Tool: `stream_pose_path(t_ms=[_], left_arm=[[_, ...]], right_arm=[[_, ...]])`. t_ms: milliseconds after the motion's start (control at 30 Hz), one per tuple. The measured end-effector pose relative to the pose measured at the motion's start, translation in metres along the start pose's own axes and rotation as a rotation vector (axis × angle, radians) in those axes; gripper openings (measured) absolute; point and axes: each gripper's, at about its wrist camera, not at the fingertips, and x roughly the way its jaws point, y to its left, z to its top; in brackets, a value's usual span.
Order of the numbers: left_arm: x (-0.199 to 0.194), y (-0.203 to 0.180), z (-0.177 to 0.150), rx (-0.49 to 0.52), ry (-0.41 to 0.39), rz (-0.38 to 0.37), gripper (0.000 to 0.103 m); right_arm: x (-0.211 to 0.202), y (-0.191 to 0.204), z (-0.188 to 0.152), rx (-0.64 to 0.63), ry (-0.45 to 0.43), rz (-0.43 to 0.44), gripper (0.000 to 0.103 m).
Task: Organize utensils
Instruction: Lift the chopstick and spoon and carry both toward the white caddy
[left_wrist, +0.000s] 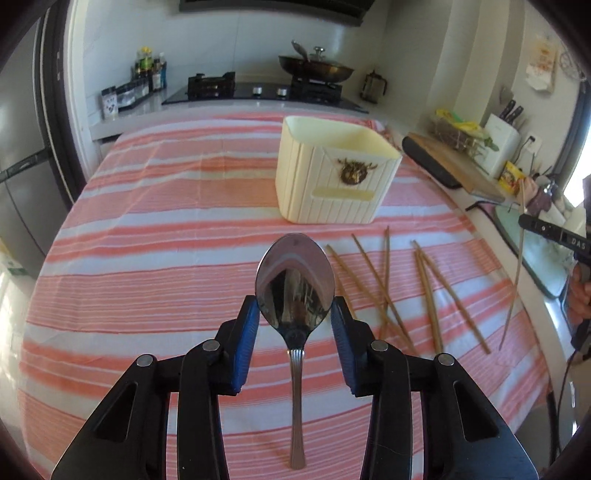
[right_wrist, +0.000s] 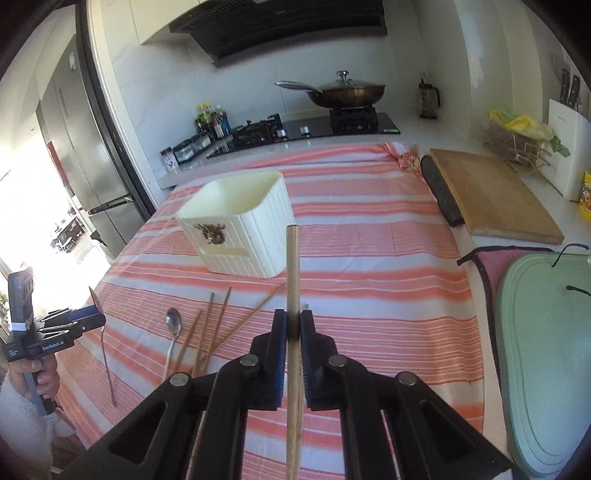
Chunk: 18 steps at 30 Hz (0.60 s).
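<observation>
Here the left hand-held gripper (left_wrist: 295, 314) is pinching a spoon (left_wrist: 294, 280) by its bowl. The right hand-held gripper (right_wrist: 293, 325) is clamping a chopstick (right_wrist: 292, 266). Open striped surface (left_wrist: 147, 240) is lying before the white holder (left_wrist: 332, 173).

The left black two-finger gripper with blue pads (left_wrist: 295, 310) angles downward above the table, its pads pressing the bowl of a shiny metal spoon (left_wrist: 294, 280). The right black gripper with blue pads (right_wrist: 294, 325) also tilts down, clamped tight on a slender wooden chopstick (right_wrist: 292, 266). A hand (right_wrist: 37, 376) grips the left handle.
</observation>
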Motion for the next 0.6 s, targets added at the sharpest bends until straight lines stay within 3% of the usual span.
stream_pose_path(t_ms=[233,600], left_arm=[[-0.034,-0.004,0.002,-0.008,-0.070,-0.031,0.040],[-0.047,0.003,0.009,-0.037,-0.104,-0.031,0.040]], right_arm=[[-0.056,0.019,-0.004,-0.049,-0.093,0.012,0.008],[-0.071,0.027,0.005,-0.036,-0.192,0.036,0.008]])
